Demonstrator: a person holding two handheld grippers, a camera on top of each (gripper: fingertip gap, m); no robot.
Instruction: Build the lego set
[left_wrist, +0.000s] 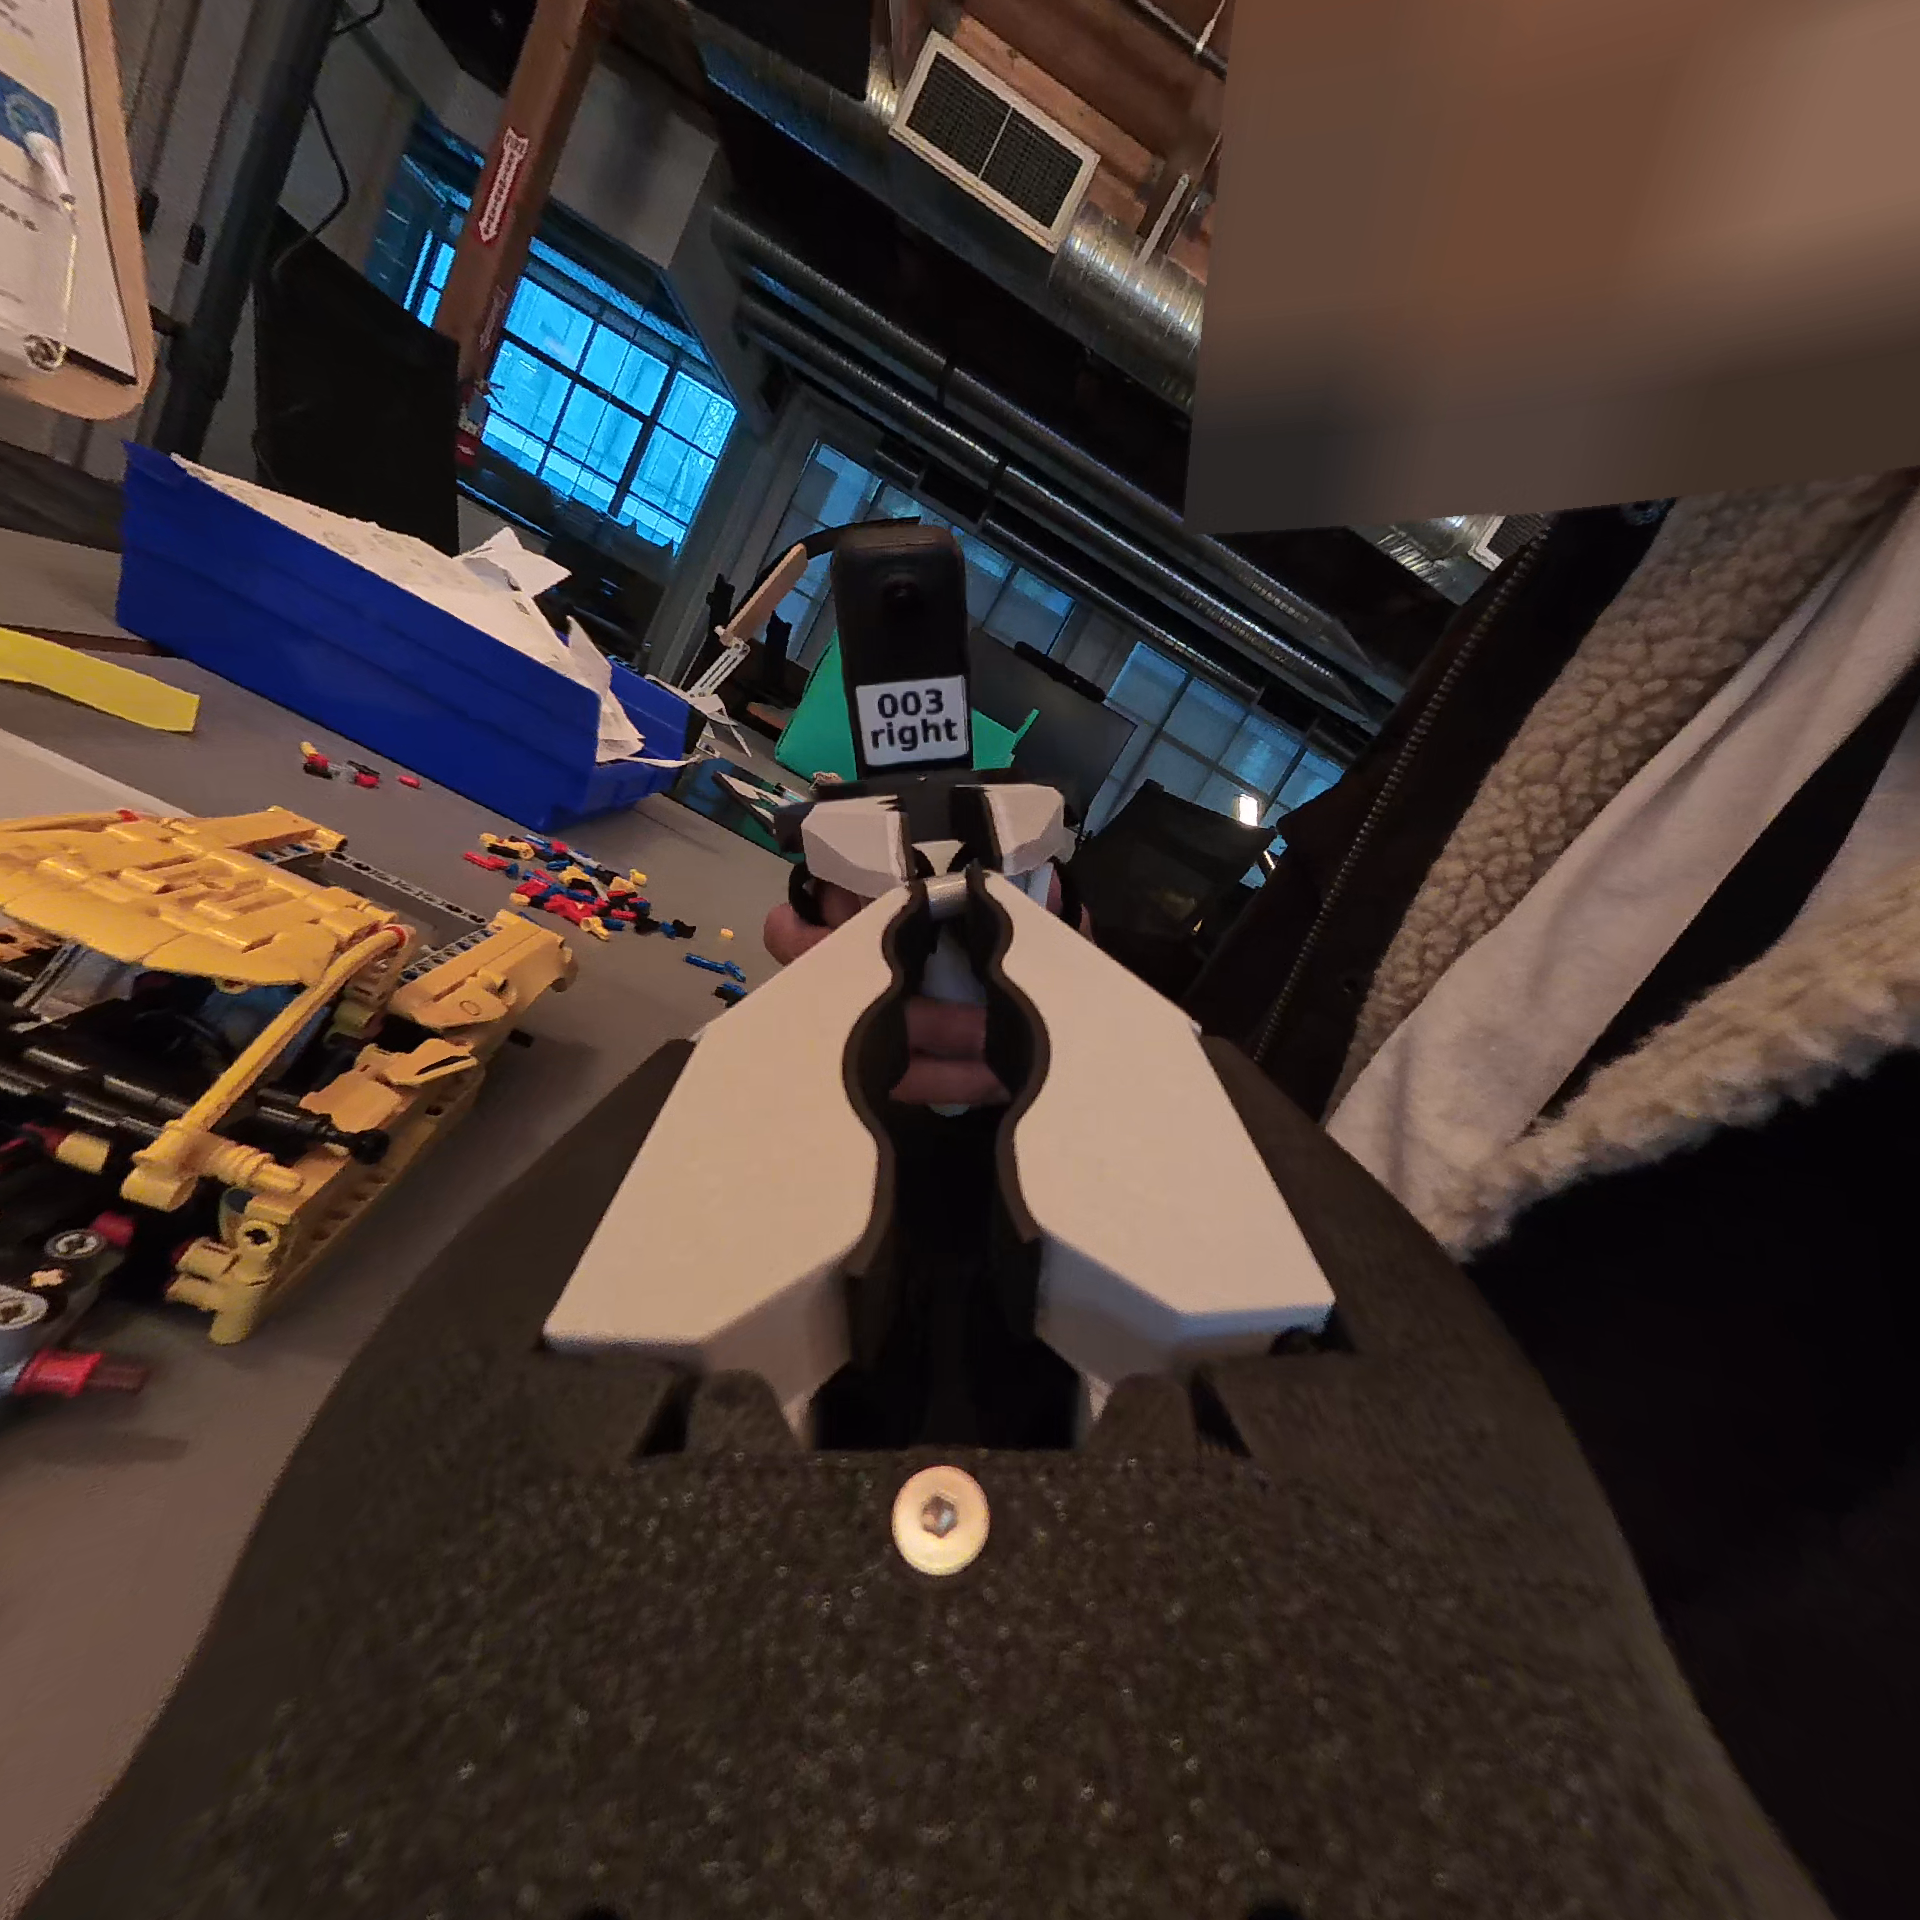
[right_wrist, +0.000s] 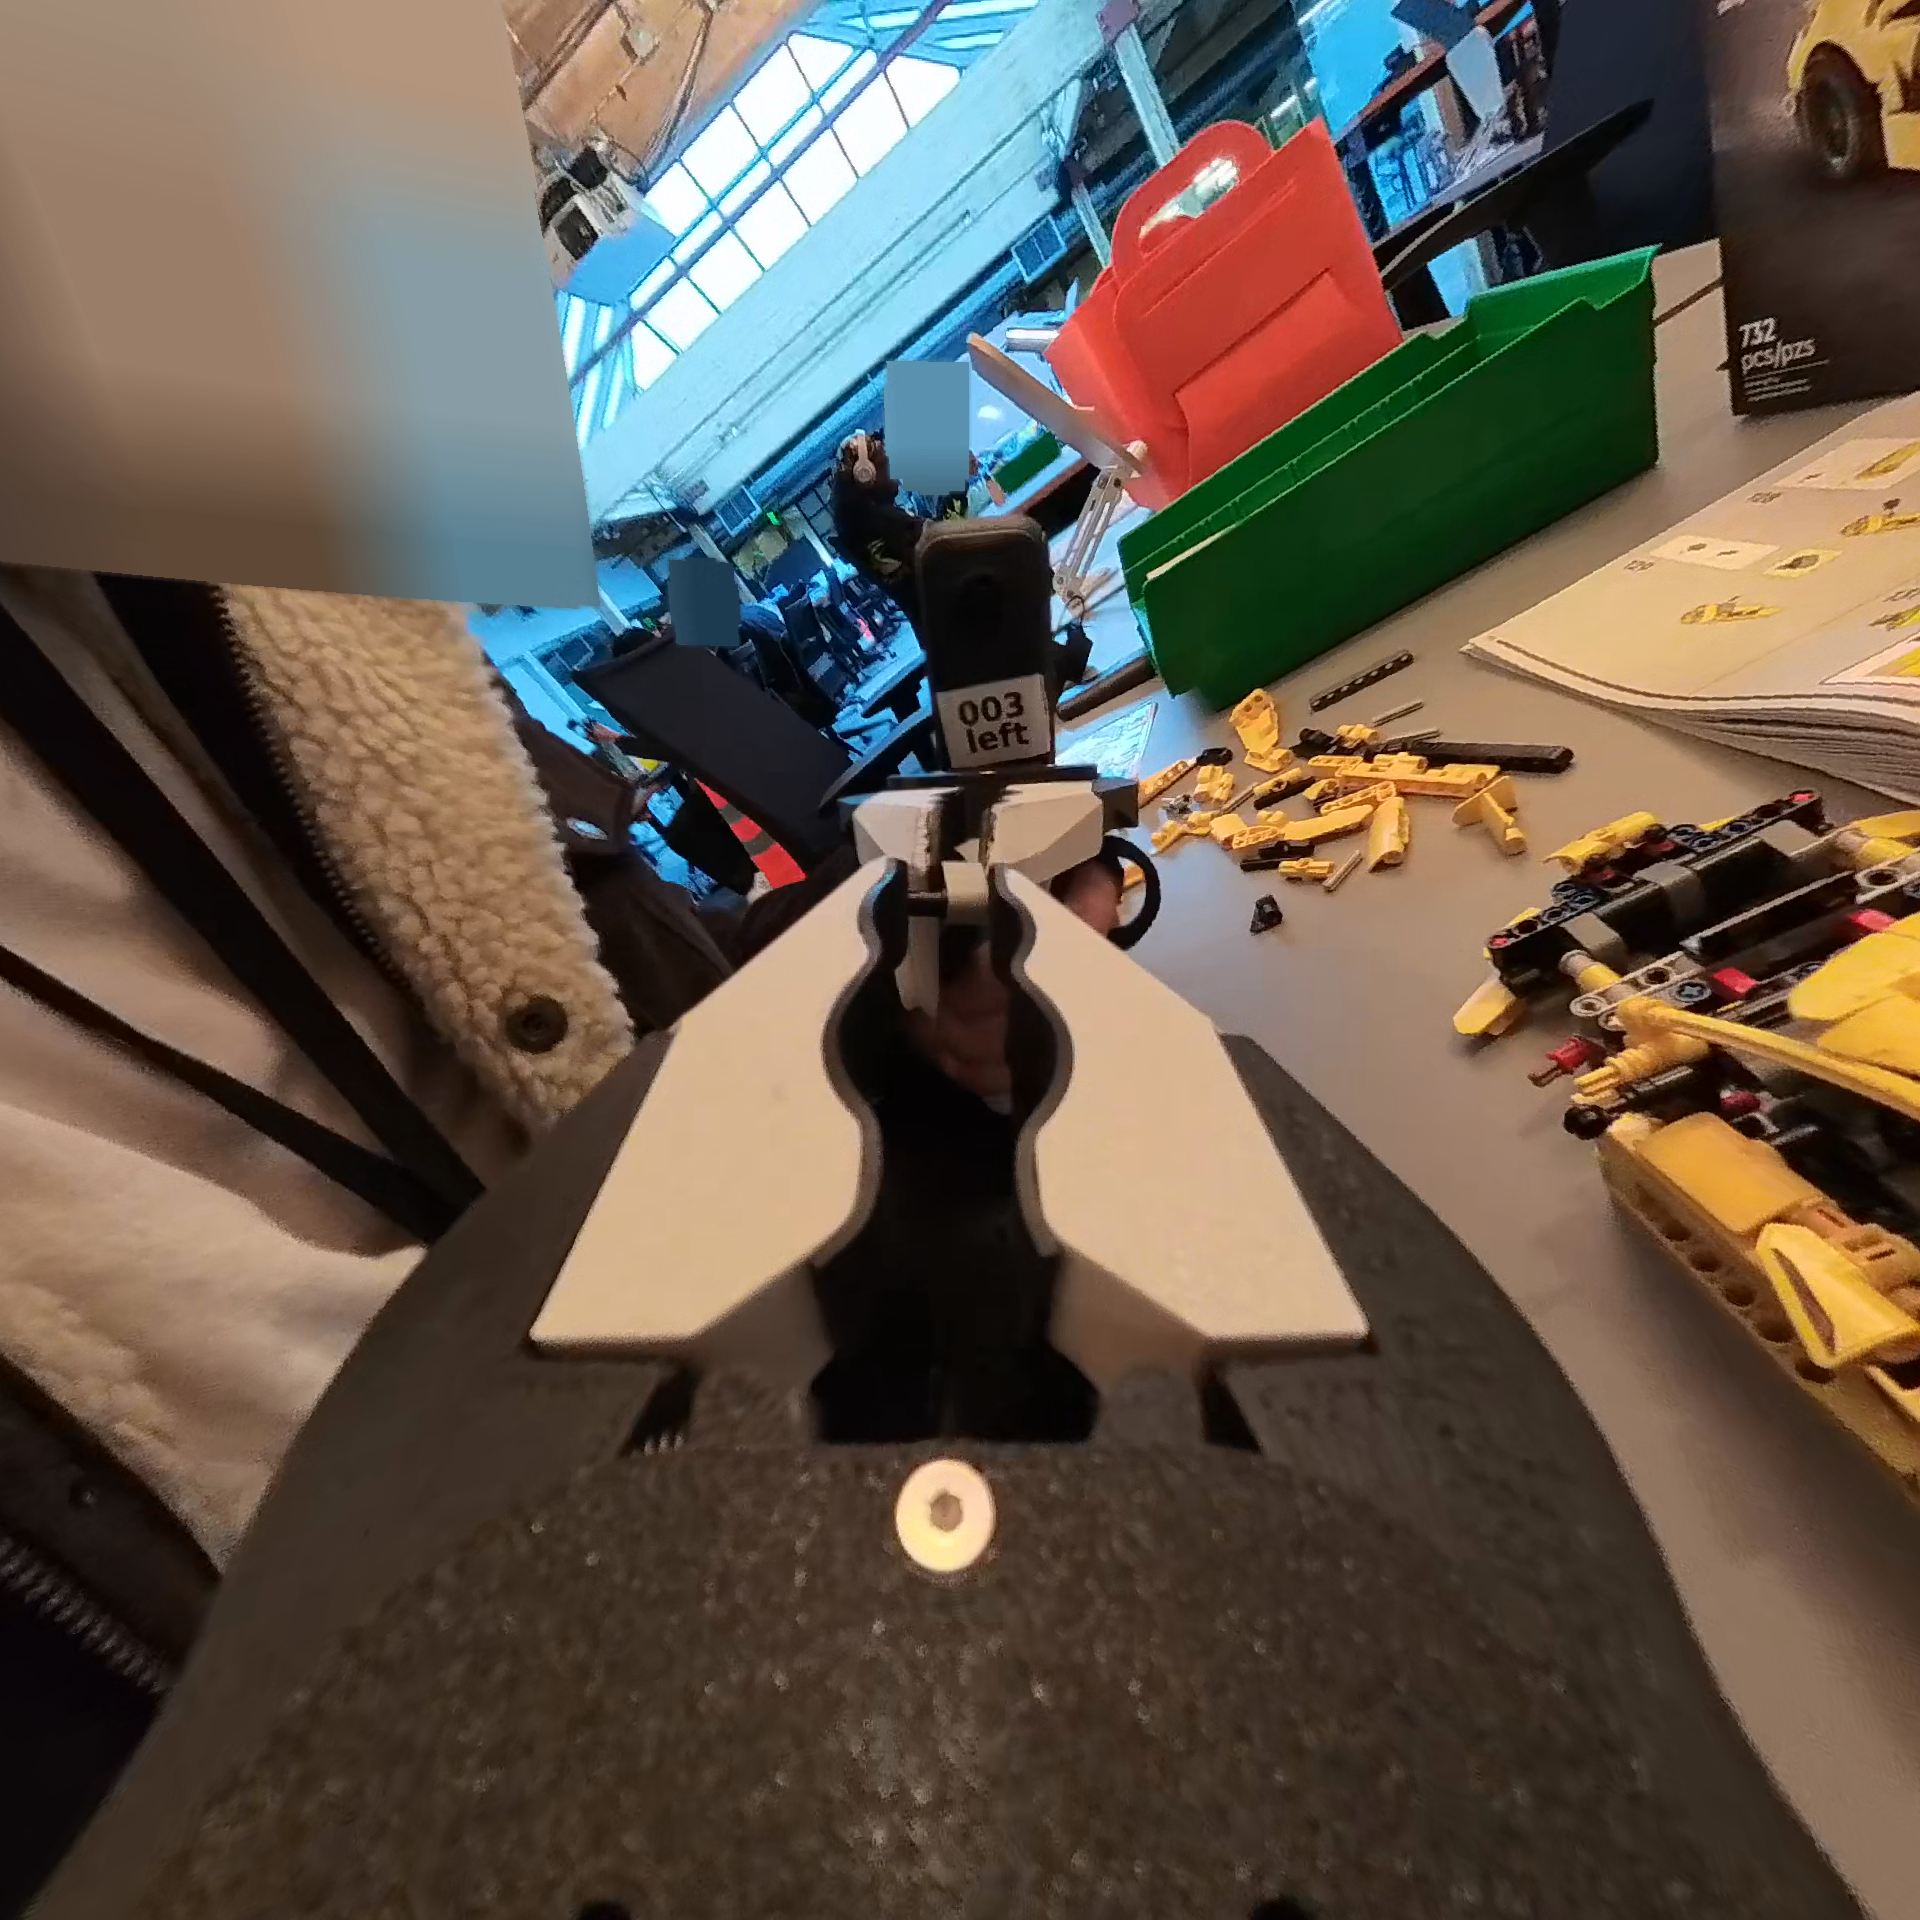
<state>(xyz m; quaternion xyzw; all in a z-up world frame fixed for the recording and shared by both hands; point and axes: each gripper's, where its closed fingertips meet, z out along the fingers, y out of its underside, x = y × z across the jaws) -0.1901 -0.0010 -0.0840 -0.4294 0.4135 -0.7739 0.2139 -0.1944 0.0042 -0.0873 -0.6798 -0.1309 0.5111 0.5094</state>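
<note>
Both grippers meet tip to tip, centre frame in each view. Left gripper (left_wrist: 948, 902): jaws narrow, pinched on a small grey piece (left_wrist: 943, 896) at the tips. Right gripper (right_wrist: 948, 896): jaws narrow too, nipping a light grey piece (right_wrist: 958, 891) with a black pin out its left side. Can't tell if it's one shared part or two being mated.

Judgement: the piece is tiny, light, hard and slick. It'll twist or pop out of the tips, so hold it on the flat faces and push straight along the pin.

Yellow car (left_wrist: 249, 1029) sits on the surface (left_wrist: 623, 831) at left of the left view, lower right of the right view. Light, stiff frame, panels likely to pop off, so take it by the black beams. Loose yellow parts (right_wrist: 1351, 800) right of centre, small pins (left_wrist: 582, 894) beyond the car, blue bin (left_wrist: 353, 655) upper left, green bin (right_wrist: 1403, 509) and booklet (right_wrist: 1745, 623) upper right.
</note>
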